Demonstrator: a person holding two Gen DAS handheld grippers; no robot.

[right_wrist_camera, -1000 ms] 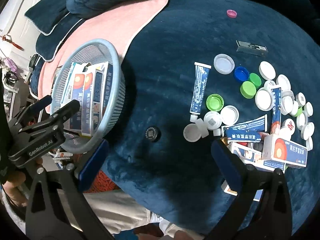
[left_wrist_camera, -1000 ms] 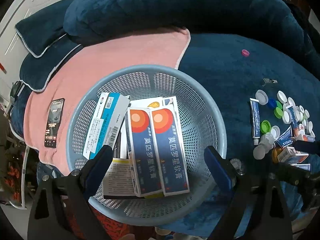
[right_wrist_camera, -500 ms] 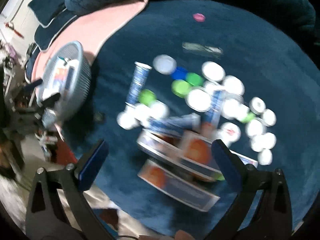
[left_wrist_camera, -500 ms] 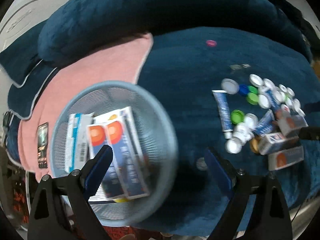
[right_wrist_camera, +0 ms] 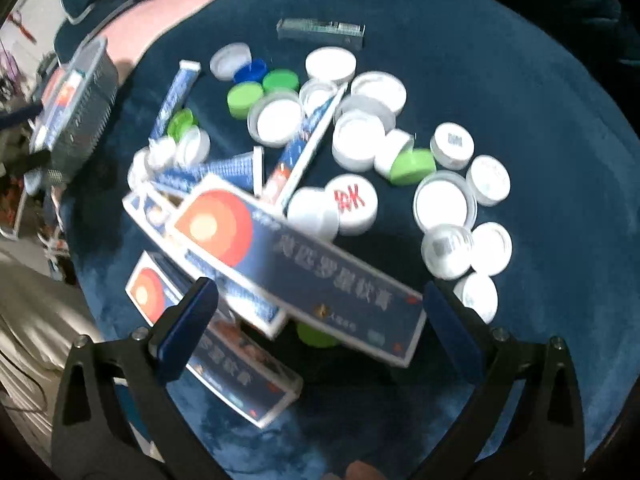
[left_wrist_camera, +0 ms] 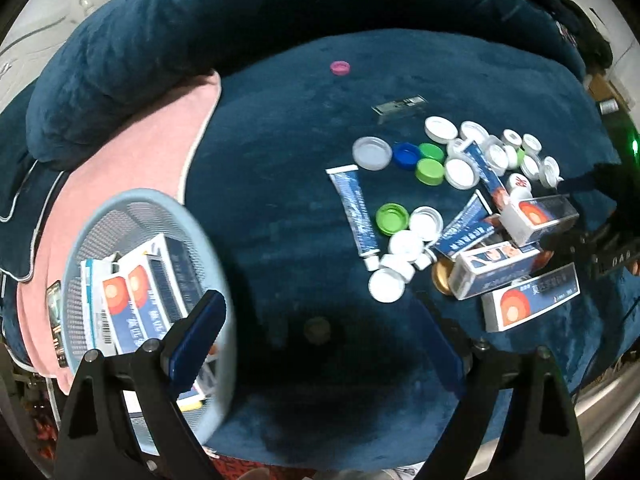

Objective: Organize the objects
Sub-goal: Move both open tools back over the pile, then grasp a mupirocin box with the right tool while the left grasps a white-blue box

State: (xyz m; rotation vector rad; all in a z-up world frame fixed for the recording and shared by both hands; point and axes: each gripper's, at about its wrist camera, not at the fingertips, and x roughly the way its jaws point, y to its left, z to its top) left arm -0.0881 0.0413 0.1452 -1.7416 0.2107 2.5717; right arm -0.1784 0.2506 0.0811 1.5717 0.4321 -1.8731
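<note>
A pale blue mesh basket (left_wrist_camera: 132, 204) holds several ointment boxes (left_wrist_camera: 160, 280) at the left. On the dark blue cushion (left_wrist_camera: 280, 220) lies a pile of ointment boxes (right_wrist_camera: 296, 264), tubes (left_wrist_camera: 354, 210) and many bottle caps (right_wrist_camera: 360, 140). My left gripper (left_wrist_camera: 320, 344) is open and empty, over bare cushion between basket and pile. My right gripper (right_wrist_camera: 320, 320) is open, low over the top box of the pile, its fingers either side of it, not touching.
A pink towel (left_wrist_camera: 132, 160) with a phone (left_wrist_camera: 54, 320) lies left of the basket. A pink cap (left_wrist_camera: 340, 67) and a small clear case (left_wrist_camera: 402, 105) lie apart at the back. A large blue pillow (left_wrist_camera: 240, 20) rims the far side.
Both grippers swung right. The left left the basket for the bare cushion. The right moved from the cushion's middle in close over the box pile.
</note>
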